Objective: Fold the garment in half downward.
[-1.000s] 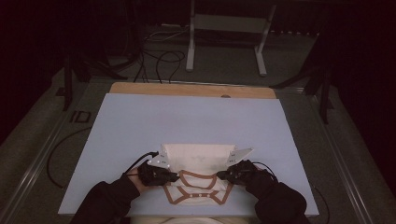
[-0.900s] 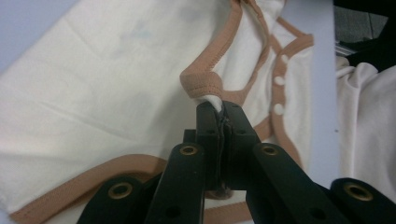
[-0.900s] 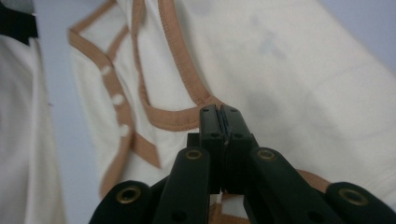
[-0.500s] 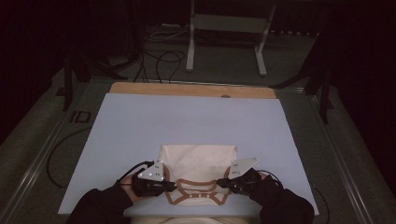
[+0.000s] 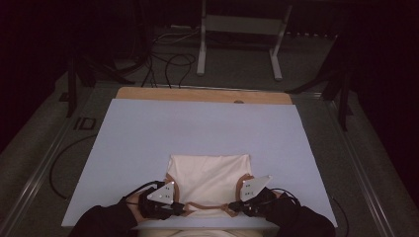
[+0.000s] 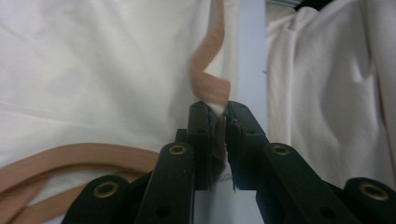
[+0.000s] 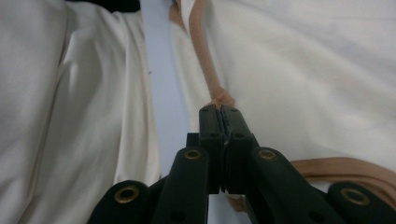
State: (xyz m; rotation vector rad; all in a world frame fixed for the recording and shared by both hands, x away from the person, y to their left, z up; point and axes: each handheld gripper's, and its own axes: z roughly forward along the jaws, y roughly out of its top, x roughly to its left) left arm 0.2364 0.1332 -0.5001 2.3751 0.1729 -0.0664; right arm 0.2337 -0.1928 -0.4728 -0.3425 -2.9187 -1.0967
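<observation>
Your left gripper (image 5: 182,209) and right gripper (image 5: 235,207) each pinch the tan edge band (image 5: 207,206) of the cream cloth garment (image 5: 210,173), jaws squeezed tight. It lies flat on the pale blue table mat (image 5: 148,128). Nothing blocks you.

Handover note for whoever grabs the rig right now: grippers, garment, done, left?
Left gripper: shut on the tan trim at the near left edge of the cream garment.
Right gripper: shut on the same trim at the near right edge.
Garment lies on the pale blue table cover, at the near middle; its far part is flat, and the near edge hangs off the table toward the person.
Done: both near corners gripped, trim stretched between the grippers.
Left: probably the fold or final placement; keep both grips even so that the cloth doesn't skew.
</observation>
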